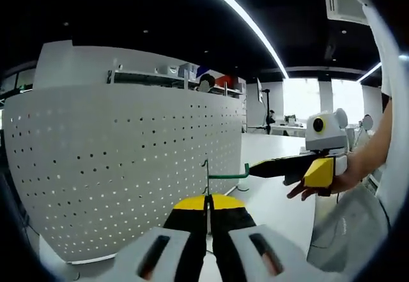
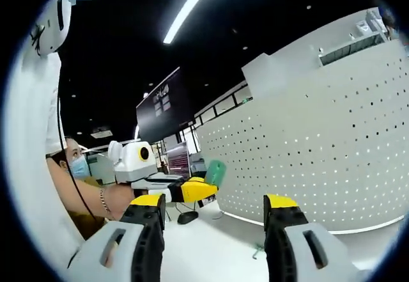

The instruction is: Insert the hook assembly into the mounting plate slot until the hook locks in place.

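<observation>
Left gripper view
- Left gripper (image 1: pixel 208 200): its black jaws with yellow tips are pressed together, clenched on the foot of the hook assembly.
- Hook assembly (image 1: pixel 225 175): a thin dark metal wire stands straight up from between the jaws. A green hooked arm branches off it towards the right gripper.
- Mounting plate (image 1: pixel 128 160): a big white perforated metal panel, standing upright on the table and curving across the left and centre of the view. The hook is seen against its right end; whether they touch cannot be told.
- Right gripper (image 1: pixel 255 167): it comes in from the right, held in a person's hand (image 1: pixel 326 183). Its dark tip is just beside the end of the green arm.
- Table (image 1: pixel 281 205): a white top, under both tools.

Right gripper view
- Right gripper (image 2: pixel 214 205): released, the two yellow-capped jaws standing wide apart with nothing between them.
- Left gripper (image 2: pixel 206 189): seen between those jaws, further off, with its yellow tip pointing right and a hand (image 2: pixel 118 199) holding it.
- Hook assembly (image 2: pixel 216 172): a green piece shows at the left gripper's tip.
- Mounting plate (image 2: pixel 319 148): the white perforated panel rises on the right, beyond the tools.
</observation>
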`<state>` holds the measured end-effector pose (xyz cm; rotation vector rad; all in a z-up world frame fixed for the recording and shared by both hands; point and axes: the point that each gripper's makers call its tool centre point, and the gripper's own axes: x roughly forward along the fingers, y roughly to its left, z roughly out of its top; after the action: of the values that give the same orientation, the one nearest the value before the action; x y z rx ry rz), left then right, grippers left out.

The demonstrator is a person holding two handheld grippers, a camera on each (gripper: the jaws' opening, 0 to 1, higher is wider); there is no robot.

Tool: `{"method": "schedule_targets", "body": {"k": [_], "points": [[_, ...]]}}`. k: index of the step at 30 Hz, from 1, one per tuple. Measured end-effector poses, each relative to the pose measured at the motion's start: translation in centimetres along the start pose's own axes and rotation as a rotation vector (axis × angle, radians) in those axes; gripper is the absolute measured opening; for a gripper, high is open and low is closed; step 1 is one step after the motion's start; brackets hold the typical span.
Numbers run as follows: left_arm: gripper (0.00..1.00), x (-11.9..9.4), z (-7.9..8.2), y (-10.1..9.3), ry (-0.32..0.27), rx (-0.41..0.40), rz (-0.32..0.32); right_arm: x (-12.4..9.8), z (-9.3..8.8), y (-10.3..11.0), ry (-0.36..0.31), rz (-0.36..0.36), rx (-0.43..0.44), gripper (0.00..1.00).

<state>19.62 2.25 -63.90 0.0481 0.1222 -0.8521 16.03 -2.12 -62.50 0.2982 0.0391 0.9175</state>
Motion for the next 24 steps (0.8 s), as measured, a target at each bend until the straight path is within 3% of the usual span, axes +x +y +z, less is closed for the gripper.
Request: {"method": "schedule_targets", "body": {"k": [18,24], "points": [[0.01,-0.2,0.1,0.3,-0.010,-0.010,0.016,3.0,0.7,0.4,-0.039,0.004,0.064,0.56],[0.01,-0.2,0.2,0.2,-0.013,-0.013,0.019,3.4,0.9,0.3,-0.042,0.004,0.083,0.49]]}}
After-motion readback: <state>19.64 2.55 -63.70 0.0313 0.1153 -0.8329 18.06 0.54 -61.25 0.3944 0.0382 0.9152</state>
